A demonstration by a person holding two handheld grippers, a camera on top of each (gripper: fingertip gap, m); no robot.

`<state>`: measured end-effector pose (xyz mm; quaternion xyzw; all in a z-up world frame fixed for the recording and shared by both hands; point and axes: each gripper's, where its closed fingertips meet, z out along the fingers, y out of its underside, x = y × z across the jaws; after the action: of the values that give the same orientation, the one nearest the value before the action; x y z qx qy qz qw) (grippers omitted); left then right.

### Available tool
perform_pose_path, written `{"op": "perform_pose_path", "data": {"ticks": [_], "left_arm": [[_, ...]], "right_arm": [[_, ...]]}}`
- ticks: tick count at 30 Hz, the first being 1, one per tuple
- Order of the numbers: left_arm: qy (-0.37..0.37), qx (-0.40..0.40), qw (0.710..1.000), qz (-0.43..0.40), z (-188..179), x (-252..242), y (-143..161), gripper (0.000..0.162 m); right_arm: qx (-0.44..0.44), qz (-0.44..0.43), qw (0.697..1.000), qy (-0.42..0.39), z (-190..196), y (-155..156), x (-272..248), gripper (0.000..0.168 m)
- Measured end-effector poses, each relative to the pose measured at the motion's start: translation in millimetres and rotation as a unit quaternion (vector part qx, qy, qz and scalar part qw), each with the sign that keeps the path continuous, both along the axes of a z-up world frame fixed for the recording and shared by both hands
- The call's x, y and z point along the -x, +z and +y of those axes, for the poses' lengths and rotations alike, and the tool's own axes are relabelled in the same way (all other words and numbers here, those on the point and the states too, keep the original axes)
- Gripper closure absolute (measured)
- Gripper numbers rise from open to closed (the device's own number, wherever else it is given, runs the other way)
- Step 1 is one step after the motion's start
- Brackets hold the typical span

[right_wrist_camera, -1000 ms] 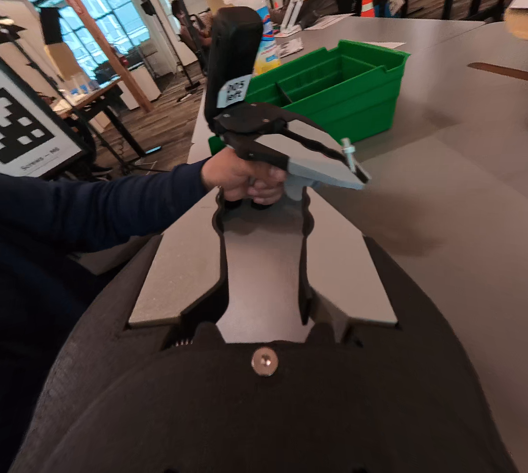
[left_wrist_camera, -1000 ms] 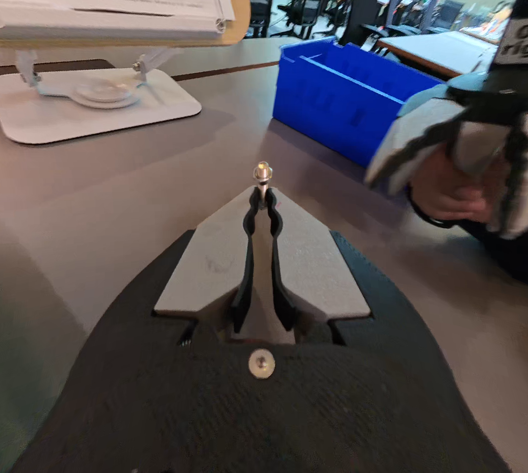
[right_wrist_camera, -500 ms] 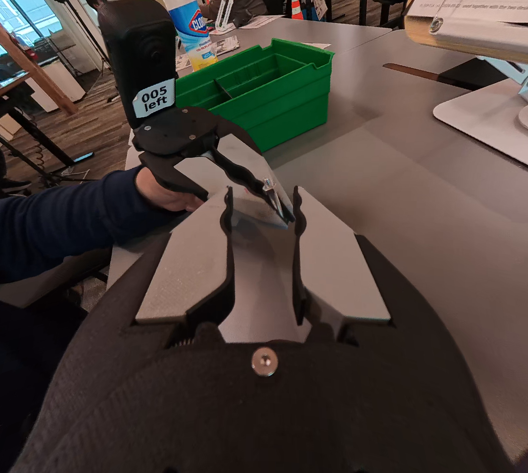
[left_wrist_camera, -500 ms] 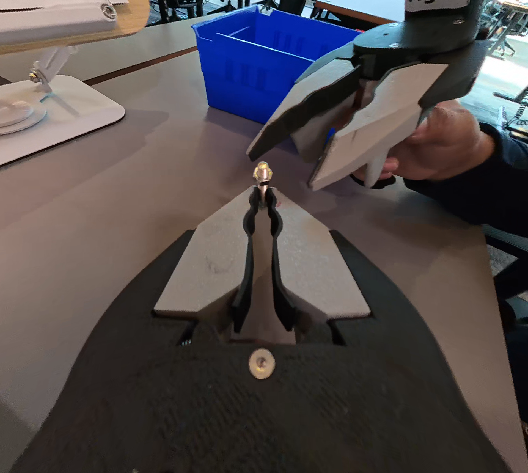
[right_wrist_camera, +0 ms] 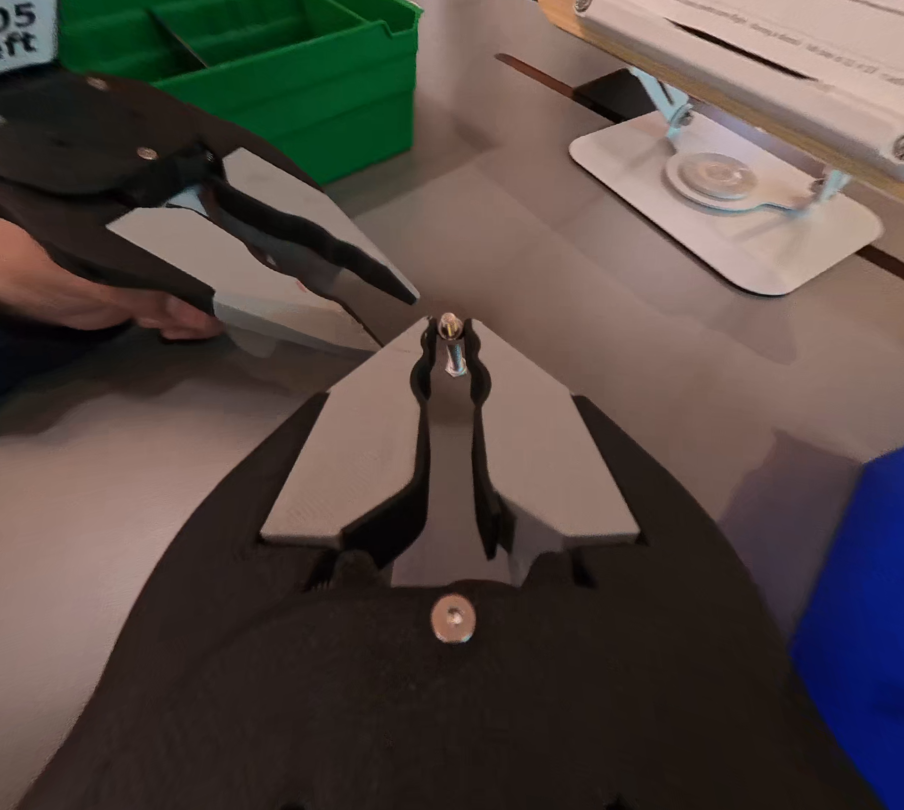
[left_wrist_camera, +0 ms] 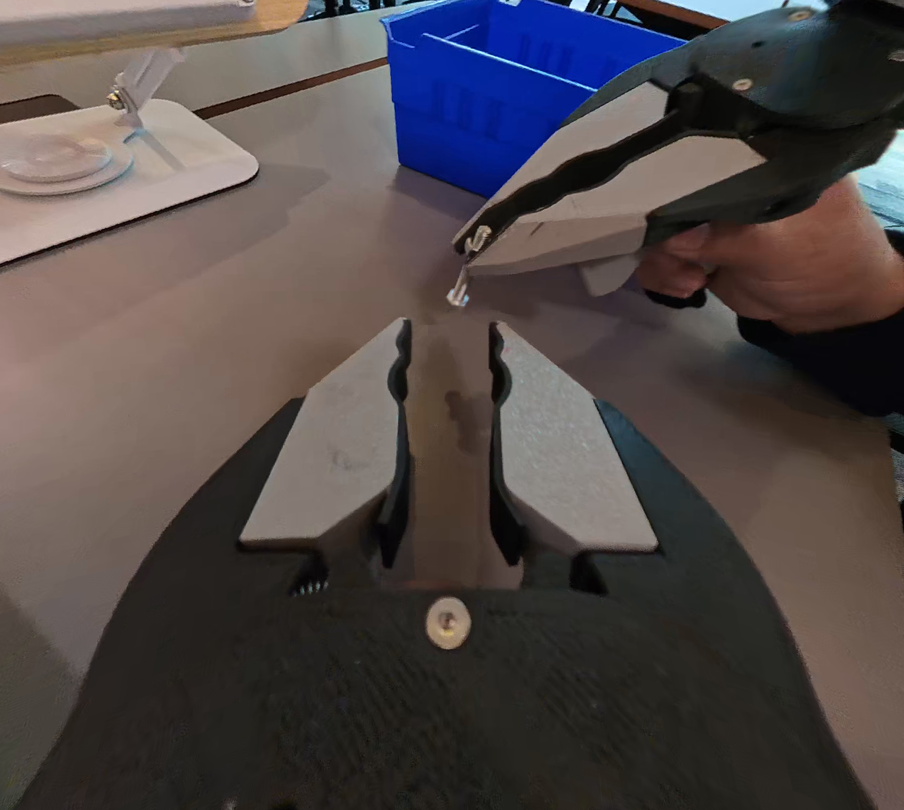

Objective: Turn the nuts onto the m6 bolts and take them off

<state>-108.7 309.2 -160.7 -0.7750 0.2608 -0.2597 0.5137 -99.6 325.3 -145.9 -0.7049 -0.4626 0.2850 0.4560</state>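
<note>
My right gripper [right_wrist_camera: 450, 327] is shut on a small silver bolt [right_wrist_camera: 455, 358] with a nut at its top end. The pads press at the nut end and the shank and hex head hang below the tips. In the left wrist view the right gripper [left_wrist_camera: 464, 248] comes in from the right, with the bolt [left_wrist_camera: 460, 290] hanging just above the grey table [left_wrist_camera: 244, 370]. My left gripper [left_wrist_camera: 450, 326] is open and empty, just short of the bolt. In the right wrist view the left gripper [right_wrist_camera: 394, 321] shows with its fingers parted beside my right fingertips.
A blue divided bin [left_wrist_camera: 489, 111] stands behind the right gripper, and its corner shows in the right wrist view [right_wrist_camera: 856, 615]. A green divided bin [right_wrist_camera: 293, 67] stands behind the left gripper. A white stand [left_wrist_camera: 122, 160] with an instruction board sits at the table's back. Left and right tips are no more than a few centimetres apart.
The left gripper held the bolt and has opened and let it go. The right gripper came in and closed on the bolt's nut end, so the bolt has passed from left to right.
</note>
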Motion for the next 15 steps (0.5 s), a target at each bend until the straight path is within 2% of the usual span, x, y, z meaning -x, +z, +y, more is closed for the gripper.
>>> {"op": "perform_pose_path", "data": {"ticks": [2,5,8,10,12,15], "left_arm": [[0.002,0.001,1.000,-0.001,1,1,0,0.132],[0.003,-0.005,1.000,0.005,0,1,1,0.134],[0.008,-0.010,1.000,0.008,1,3,1,0.137],[0.009,-0.004,1.000,0.008,2,3,-1,0.137],[0.007,0.003,1.000,0.008,2,2,-4,0.137],[0.008,-0.001,1.000,0.012,3,2,-4,0.138]], "right_arm": [[-0.034,0.012,0.999,-0.003,0,12,-1,0.160],[-0.121,0.052,0.990,-0.045,6,55,-20,0.161],[-0.208,0.085,0.964,-0.143,24,104,-70,0.161],[-0.242,0.091,0.944,-0.207,40,125,-105,0.161],[-0.246,0.086,0.932,-0.254,54,132,-134,0.161],[-0.206,0.123,0.936,-0.258,57,140,-150,0.161]]}}
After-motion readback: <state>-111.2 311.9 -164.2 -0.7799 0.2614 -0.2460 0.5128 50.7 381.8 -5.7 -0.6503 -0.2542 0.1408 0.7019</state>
